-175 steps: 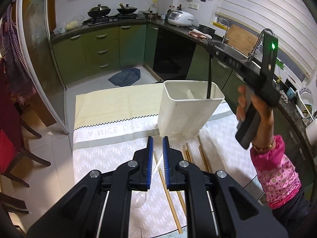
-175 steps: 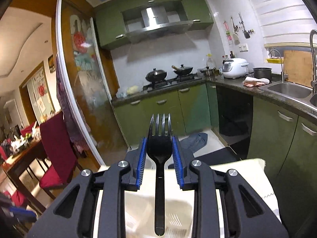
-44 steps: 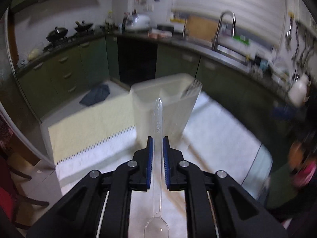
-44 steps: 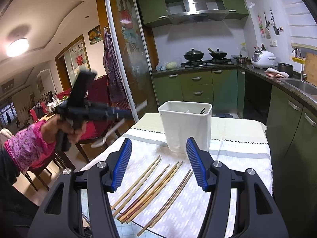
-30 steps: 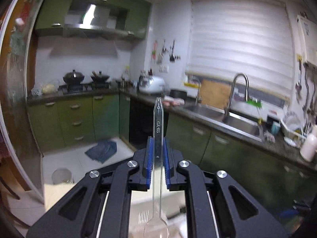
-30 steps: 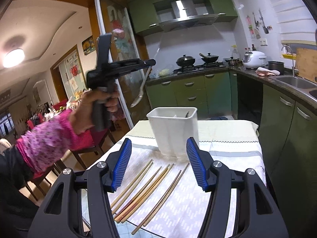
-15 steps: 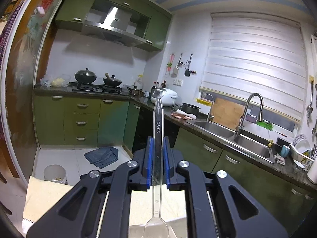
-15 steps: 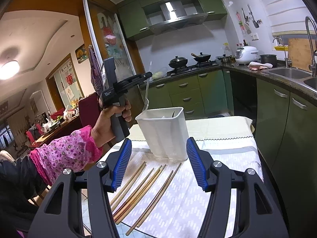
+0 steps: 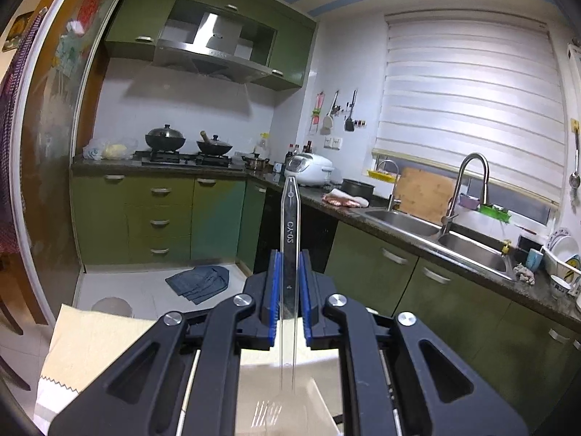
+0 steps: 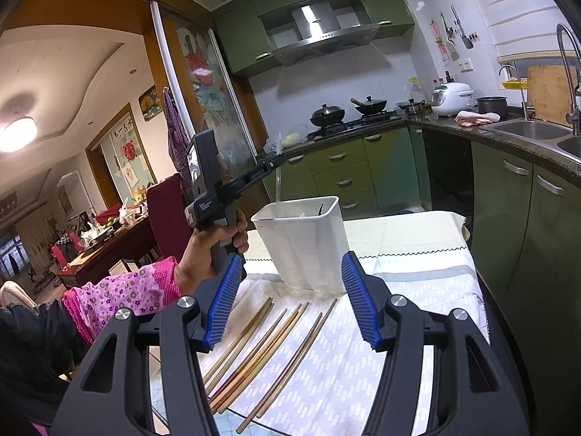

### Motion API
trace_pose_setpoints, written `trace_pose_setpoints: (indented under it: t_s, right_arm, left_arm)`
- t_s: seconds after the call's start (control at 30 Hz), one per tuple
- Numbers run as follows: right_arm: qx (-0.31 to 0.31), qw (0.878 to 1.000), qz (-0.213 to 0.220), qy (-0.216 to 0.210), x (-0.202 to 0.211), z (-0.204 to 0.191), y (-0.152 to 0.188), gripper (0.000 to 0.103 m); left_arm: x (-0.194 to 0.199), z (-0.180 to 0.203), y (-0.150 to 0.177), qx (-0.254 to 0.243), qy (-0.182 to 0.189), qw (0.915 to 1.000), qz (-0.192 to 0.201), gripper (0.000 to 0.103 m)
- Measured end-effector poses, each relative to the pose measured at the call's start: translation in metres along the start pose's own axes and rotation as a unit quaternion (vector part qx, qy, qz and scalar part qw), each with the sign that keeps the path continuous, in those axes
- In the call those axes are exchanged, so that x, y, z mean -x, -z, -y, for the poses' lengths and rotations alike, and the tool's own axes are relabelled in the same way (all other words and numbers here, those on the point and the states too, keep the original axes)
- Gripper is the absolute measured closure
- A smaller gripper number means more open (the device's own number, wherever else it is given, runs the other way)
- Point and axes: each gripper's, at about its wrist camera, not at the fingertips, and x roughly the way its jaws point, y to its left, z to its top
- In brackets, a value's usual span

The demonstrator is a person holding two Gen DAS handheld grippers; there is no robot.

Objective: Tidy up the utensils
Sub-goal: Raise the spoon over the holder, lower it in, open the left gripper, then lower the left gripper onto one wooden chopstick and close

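My left gripper (image 9: 288, 272) is shut on the handle of a clear plastic spoon (image 9: 291, 225), which stands upright between the blue pads. In the right wrist view a hand holds that left gripper (image 10: 271, 162) above the rear left corner of the white utensil holder (image 10: 301, 243). The spoon (image 10: 278, 185) hangs from it with its lower end down at the holder's rim. A black fork (image 10: 320, 209) stands inside. Several wooden chopsticks (image 10: 261, 348) lie on the cloth in front of the holder. My right gripper (image 10: 292, 290) hovers open over them, holding nothing.
The table carries a white patterned cloth (image 10: 417, 312), with its near glass edge just below the chopsticks. A pink sleeve (image 10: 123, 298) crosses at the left. Green cabinets (image 10: 508, 218) run close along the right, and a red chair (image 10: 163, 210) stands behind the left hand.
The left gripper has come down with the spoon, lowering it from above the holder to its rim. The right gripper has stayed open and nearly still.
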Motion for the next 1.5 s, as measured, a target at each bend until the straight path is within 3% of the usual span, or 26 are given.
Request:
trace_pose_setpoints:
  t_s: [0.5, 0.53, 0.57, 0.6, 0.67, 0.93, 1.07, 1.2, 1.23, 1.33, 1.4, 1.5]
  right_arm:
    - [-0.002, 1.0, 0.001, 0.001, 0.001, 0.002, -0.003, 0.046]
    - [-0.002, 1.0, 0.0, 0.0, 0.0, 0.001, -0.003, 0.046]
    - [-0.001, 1.0, -0.001, -0.001, -0.001, 0.0, -0.003, 0.046]
    - [0.0, 1.0, -0.002, -0.002, -0.003, -0.001, -0.003, 0.046]
    - [0.0, 1.0, -0.003, -0.005, -0.004, -0.001, -0.003, 0.046]
    - [-0.003, 1.0, -0.024, 0.003, -0.016, 0.001, -0.004, 0.046]
    - [-0.018, 0.998, -0.06, 0.023, -0.034, 0.007, 0.003, 0.046]
    - [-0.044, 0.993, -0.099, 0.044, -0.052, 0.021, 0.013, 0.046]
    - [-0.055, 0.991, -0.109, 0.049, -0.057, 0.025, 0.015, 0.046]
    - [-0.069, 0.988, -0.125, 0.054, -0.065, 0.031, 0.021, 0.045]
    - [-0.07, 0.987, -0.13, 0.058, -0.067, 0.032, 0.024, 0.045]
    - [-0.072, 0.986, -0.137, 0.062, -0.069, 0.032, 0.027, 0.045]
  left_arm:
    - [0.013, 0.0, 0.029, -0.01, -0.025, 0.9988, -0.041, 0.092]
    - [0.016, 0.001, 0.03, -0.015, -0.028, 0.9983, -0.048, 0.091]
    - [0.017, 0.001, 0.032, -0.016, -0.028, 0.998, -0.055, 0.081]
    - [0.018, 0.001, 0.034, -0.015, -0.028, 0.9977, -0.06, 0.063]
    - [0.022, 0.0, 0.038, -0.013, -0.028, 0.9971, -0.069, 0.054]
    - [0.063, -0.005, 0.027, 0.001, -0.037, 0.9929, -0.113, 0.053]
    - [0.086, -0.016, 0.027, -0.001, -0.08, 0.9737, -0.213, 0.049]
    - [0.098, -0.036, 0.056, 0.008, -0.108, 0.9358, -0.335, 0.049]
    - [0.099, -0.041, 0.068, 0.013, -0.113, 0.9221, -0.37, 0.049]
    - [0.096, -0.049, 0.094, 0.02, -0.115, 0.8956, -0.429, 0.053]
    - [0.092, -0.045, 0.108, 0.015, -0.107, 0.8856, -0.452, 0.061]
    - [0.084, -0.037, 0.126, 0.01, -0.099, 0.8743, -0.475, 0.061]
